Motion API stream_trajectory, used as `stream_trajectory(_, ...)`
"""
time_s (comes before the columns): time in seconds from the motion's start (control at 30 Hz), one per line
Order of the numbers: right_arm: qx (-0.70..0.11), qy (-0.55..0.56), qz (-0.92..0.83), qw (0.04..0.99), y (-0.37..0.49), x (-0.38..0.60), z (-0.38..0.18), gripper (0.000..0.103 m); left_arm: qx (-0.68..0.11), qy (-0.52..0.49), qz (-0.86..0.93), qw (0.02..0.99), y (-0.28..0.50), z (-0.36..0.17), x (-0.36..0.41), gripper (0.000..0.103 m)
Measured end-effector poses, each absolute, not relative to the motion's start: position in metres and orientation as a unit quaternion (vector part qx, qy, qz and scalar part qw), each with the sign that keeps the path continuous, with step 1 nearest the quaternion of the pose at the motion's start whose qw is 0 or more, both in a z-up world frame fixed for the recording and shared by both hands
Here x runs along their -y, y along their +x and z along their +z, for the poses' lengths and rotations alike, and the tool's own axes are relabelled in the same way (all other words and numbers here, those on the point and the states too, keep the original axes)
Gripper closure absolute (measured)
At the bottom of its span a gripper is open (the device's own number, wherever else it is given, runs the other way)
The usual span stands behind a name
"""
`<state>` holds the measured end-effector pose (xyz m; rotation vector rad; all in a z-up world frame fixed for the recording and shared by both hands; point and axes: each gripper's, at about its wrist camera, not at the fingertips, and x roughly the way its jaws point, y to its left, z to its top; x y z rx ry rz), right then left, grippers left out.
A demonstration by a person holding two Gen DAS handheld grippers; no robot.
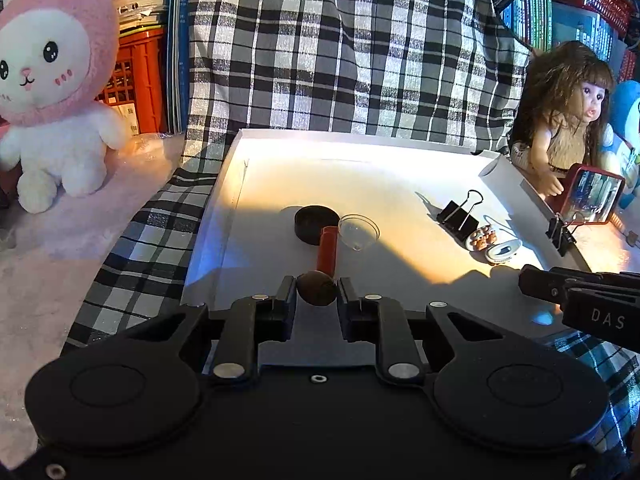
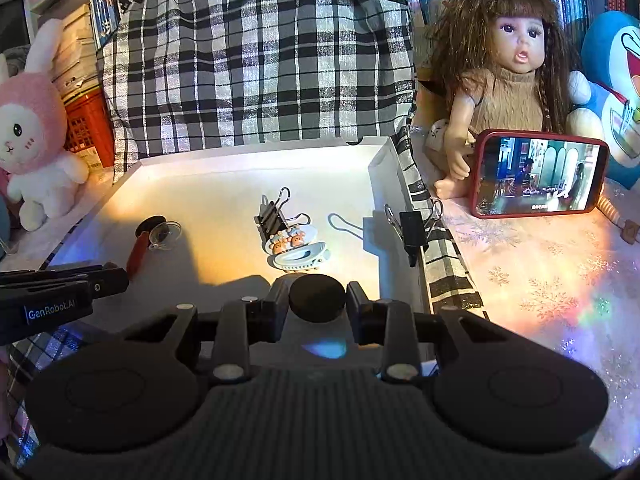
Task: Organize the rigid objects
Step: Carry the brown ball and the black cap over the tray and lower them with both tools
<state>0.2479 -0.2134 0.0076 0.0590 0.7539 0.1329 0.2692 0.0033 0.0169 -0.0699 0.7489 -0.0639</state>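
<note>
Left wrist view: jaws of the left gripper (image 1: 317, 289) clenched on a small brown rounded object (image 1: 316, 289), low in the middle of the frame, over the near part of the white tray (image 1: 280, 168). Just above it in the frame, a red cylinder (image 1: 327, 249), long axis running away from the jaws toward a black round puck (image 1: 314, 224) and a clear small cup (image 1: 359, 232), all three close together in the middle of the tray. Further to the right, a black binder clip (image 1: 460, 212), then a small hair clip with bear figures (image 1: 482, 239) and a white oval clip (image 1: 503, 251); a second binder clip (image 1: 561, 233) fixed on the right rim. At the right edge, the right gripper (image 1: 532, 280), with the letters "DAS" readable on its body. Right wrist view: right gripper (image 2: 317, 298) grasping a black round disc (image 2: 317, 298), low centre, above the near right part of the tray, nearer to the clips group than the left one; at the left edge the other gripper's body, printed "GenRobot.AI". Probably both held pieces to be set down in the tray, each beside its like: the disc well apart from the puck, up and left of the jaws. Outside the tray, a pink rabbit plush (image 1: 52, 92) at upper left, a doll (image 2: 516, 60) and a red-cased phone (image 2: 538, 176) at upper right; book spines behind, writing too small to read.
</note>
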Motion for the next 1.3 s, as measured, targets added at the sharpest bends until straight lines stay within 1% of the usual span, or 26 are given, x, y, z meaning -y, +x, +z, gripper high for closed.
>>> stream_trajectory(0.8, -0.378, 0.012, 0.063, 0.923, 0.267, 0.209, 0.0, 0.066, -0.353, -0.025, -0.028, 0.935, 0.294, 0.009, -0.001, 0.082)
stream_trajectory(1.3, -0.38, 0.01, 0.065, 0.923, 0.267, 0.207, -0.001, 0.063, -0.344, -0.031, -0.029, 0.938, 0.293, 0.01, -0.001, 0.082)
